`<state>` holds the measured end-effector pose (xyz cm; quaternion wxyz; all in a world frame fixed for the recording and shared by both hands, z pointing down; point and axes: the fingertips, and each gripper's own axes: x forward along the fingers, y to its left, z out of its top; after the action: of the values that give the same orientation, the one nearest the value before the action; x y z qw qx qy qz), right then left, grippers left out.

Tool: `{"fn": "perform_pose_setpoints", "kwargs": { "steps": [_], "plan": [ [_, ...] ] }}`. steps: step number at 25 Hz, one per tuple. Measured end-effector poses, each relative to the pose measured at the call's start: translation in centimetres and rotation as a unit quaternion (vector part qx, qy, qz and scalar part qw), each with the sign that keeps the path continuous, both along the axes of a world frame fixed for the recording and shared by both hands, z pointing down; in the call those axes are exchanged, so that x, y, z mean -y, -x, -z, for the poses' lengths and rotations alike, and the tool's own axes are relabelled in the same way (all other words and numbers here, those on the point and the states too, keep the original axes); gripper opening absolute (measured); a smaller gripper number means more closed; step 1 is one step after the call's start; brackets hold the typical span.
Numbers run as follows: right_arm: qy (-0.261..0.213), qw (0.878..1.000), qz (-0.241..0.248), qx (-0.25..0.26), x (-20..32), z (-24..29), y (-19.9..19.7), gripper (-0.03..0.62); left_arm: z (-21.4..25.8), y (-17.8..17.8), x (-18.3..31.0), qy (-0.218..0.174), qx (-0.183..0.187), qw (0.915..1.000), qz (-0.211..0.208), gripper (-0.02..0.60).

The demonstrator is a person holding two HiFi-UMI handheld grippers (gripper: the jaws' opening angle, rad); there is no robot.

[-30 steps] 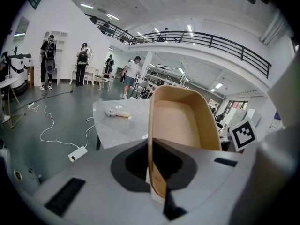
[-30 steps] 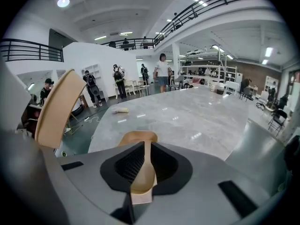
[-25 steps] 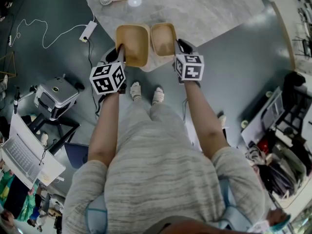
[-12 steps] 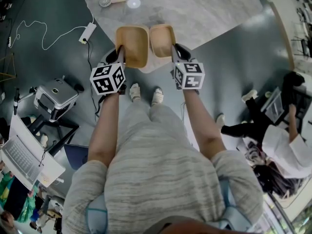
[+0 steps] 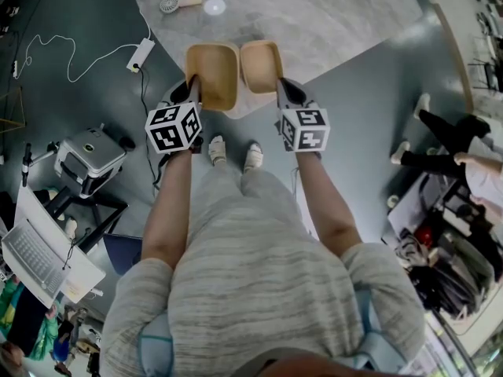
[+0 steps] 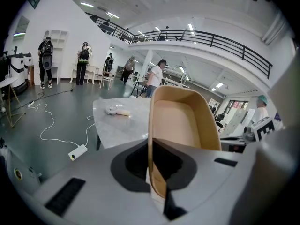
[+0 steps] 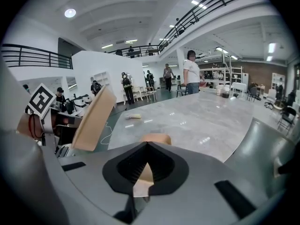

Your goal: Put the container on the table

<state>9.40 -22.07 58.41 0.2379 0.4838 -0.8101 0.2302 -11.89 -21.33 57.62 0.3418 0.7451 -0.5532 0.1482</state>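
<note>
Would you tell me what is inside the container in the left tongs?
Nothing shows inside the container: only its bare wooden bottom and walls. The near corner, where the left tongs clamp its rim, is covered.

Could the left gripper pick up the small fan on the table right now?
Probably not as things stand: the left gripper is shut on a wooden container, so its jaws are occupied. The way across the table to the fan looks free, though.

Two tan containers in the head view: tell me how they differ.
The left container looks larger than the right container. The left one tilts steeply; the right one is nearly level. Both are tan, open, and clamped at the rim, by the left gripper and right gripper.
</note>
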Motion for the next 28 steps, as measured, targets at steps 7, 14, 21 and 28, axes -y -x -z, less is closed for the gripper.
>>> {"fn": "perform_pose_setpoints", "kwargs": {
  "steps": [7, 14, 21, 28],
  "plan": [
    [0.006, 1.0, -0.004, 0.005, -0.3, -0.2, -0.2, 0.002, -0.1, 0.0, 0.2, 0.001, -0.001, 1.0, 0.0, 0.003],
    [0.008, 1.0, -0.003, 0.005, 0.0, -0.2, -0.2, 0.002, -0.2, 0.1, 0.3, 0.003, 0.002, 1.0, 0.0, 0.003],
    [0.01, 1.0, -0.007, 0.007, -0.1, -0.1, 0.0, 0.002, -0.6, 0.5, 0.4, 0.011, 0.003, 0.9999, 0.006, 0.003],
    [0.013, 1.0, -0.01, 0.005, 0.0, -0.4, -0.1, 0.002, -3.9, 0.6, 1.2, 0.05, -0.003, 0.9986, 0.017, 0.003]
  ]
}}
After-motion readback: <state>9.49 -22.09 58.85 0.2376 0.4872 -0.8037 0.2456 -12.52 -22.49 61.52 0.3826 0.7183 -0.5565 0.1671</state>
